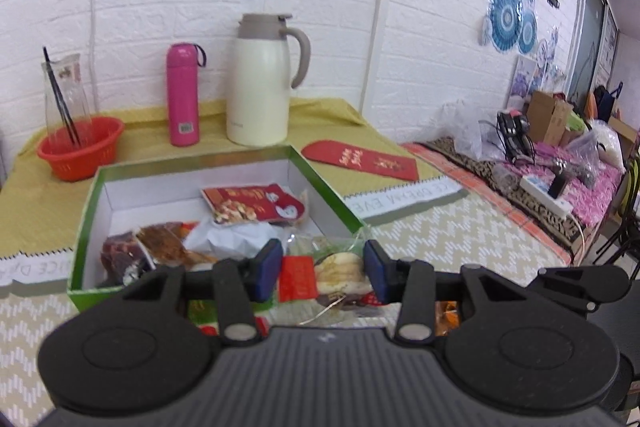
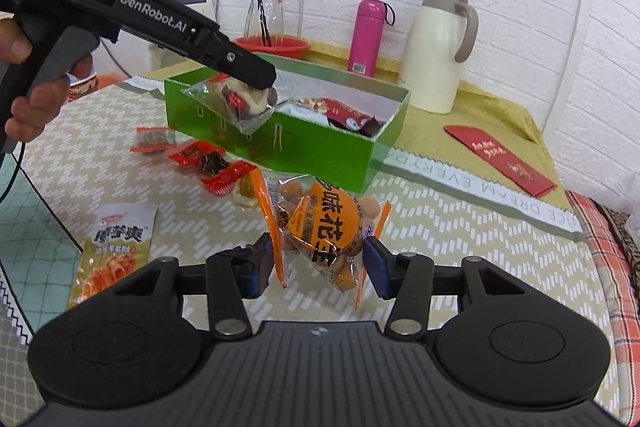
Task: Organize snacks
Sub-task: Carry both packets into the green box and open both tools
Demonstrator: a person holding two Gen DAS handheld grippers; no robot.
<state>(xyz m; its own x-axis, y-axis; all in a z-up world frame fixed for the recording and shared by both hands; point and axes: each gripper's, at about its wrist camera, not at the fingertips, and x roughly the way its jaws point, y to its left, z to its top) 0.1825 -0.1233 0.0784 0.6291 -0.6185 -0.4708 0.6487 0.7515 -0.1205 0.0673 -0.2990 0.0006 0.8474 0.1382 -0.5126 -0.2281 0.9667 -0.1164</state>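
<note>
— Looking along my left gripper (image 1: 322, 273) first: what did it have?

— My left gripper was pinching a clear snack packet (image 1: 340, 273) between its blue pads (image 1: 267, 269), held just above the near edge of the green box (image 1: 340, 205). Inside the box lay a red nut packet (image 1: 252, 207) toward the far side and some brown wrapped snacks (image 1: 160, 247) in the near left corner.

— And behind the box?

— A pink bottle (image 1: 183, 95), a cream jug (image 1: 260, 83) and an orange basket (image 1: 82, 149) stood on the yellow cloth (image 1: 32, 203), with a red envelope (image 1: 360, 159) lying to the right of the box.

— Now the right wrist view?

— My right gripper (image 2: 320, 267) had an orange peanut packet (image 2: 326, 223) between its fingers; the pads (image 2: 376, 267) sat at the packet's edges, and I could not tell whether they were pressing it. It hung near the front wall of the green box (image 2: 280, 147). My left gripper (image 2: 256, 77) reached in from the left, holding the clear snack packet (image 2: 240, 103) over the box's near rim.

— Anything loose on the table (image 2: 460, 247)?

— Two red-orange packets (image 2: 204, 161) lay beside the box, a third small one (image 2: 150, 139) just left of them, and a yellow-and-white packet (image 2: 114, 251) lay nearer me on the left.
</note>
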